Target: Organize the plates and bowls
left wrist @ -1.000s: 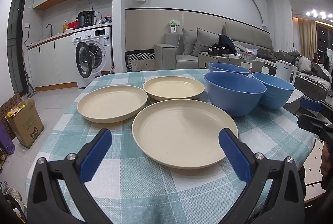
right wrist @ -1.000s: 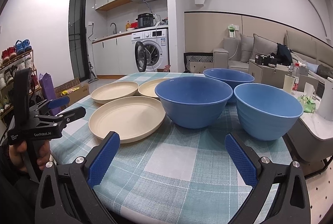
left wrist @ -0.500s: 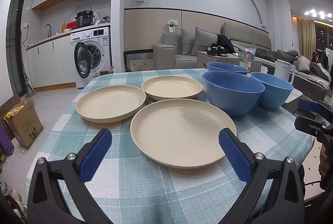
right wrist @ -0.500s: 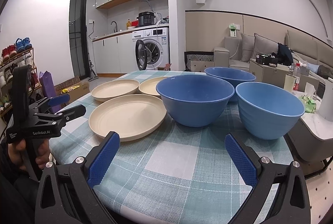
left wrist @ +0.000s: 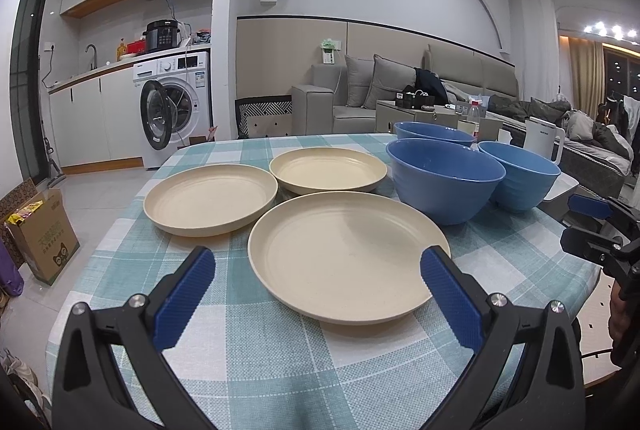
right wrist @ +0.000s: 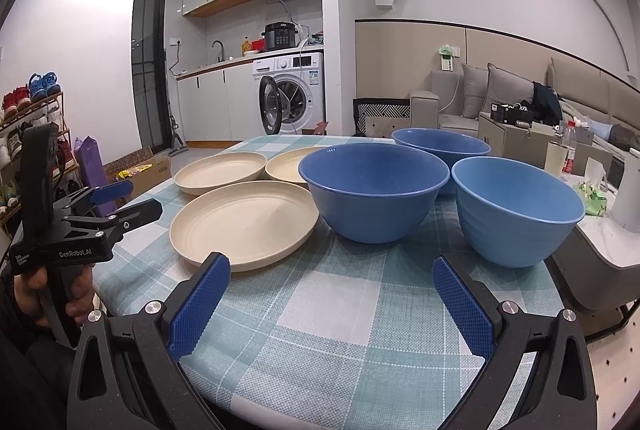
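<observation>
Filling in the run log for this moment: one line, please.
stage: pre-grasp | left gripper: open, facing nearest cream plate | right gripper: open, facing blue bowls | plates and bowls unstacked on checked tablecloth

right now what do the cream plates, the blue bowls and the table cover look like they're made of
Cream plates: probably wheat-straw or similar plastic; matte, finely speckled, with faint moulded rings.
Blue bowls: likely plastic too; smooth satin skin with soft highlights, stepped ridges on the lighter one.
Table cover: woven fabric; visible weave in the teal check.
</observation>
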The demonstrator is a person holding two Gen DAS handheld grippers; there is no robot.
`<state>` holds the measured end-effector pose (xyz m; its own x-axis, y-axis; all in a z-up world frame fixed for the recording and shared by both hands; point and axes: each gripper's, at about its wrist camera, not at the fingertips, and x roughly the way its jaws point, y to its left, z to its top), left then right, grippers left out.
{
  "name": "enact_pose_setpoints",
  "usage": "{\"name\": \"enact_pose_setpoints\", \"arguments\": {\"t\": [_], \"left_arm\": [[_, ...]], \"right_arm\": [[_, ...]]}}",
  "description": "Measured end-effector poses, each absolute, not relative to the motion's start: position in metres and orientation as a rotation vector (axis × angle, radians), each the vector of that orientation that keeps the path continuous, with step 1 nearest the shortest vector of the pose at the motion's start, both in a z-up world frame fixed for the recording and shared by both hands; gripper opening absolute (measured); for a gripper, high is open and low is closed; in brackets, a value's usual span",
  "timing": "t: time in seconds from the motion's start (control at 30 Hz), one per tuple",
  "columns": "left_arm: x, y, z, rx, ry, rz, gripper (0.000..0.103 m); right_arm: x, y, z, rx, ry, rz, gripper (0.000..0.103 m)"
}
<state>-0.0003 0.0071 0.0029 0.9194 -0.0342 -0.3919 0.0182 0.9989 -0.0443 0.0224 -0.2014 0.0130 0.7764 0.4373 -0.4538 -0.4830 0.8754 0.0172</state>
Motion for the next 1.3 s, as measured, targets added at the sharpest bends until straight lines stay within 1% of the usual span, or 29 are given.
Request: {"name": "enact_pose_setpoints", "arguments": {"t": [0.77, 1.1, 1.3], "left_arm": [[0.000, 0.020, 0.014, -0.073, 0.385, -0.025, 0.103], [0.005, 0.030, 0.022, -0.085, 0.386, -0.006, 0.103], [0.010, 0.035, 0.041, -0.077, 0.364, 0.005, 0.103]], "right_arm": [[0.024, -0.207, 0.016, -0.107, 0.461, 0.491, 0.103], [0.028, -0.212, 0.032, -0.103, 0.442, 0.463, 0.103], [0.035, -0.211, 0.054, -0.104, 0.421, 0.453, 0.103]]}}
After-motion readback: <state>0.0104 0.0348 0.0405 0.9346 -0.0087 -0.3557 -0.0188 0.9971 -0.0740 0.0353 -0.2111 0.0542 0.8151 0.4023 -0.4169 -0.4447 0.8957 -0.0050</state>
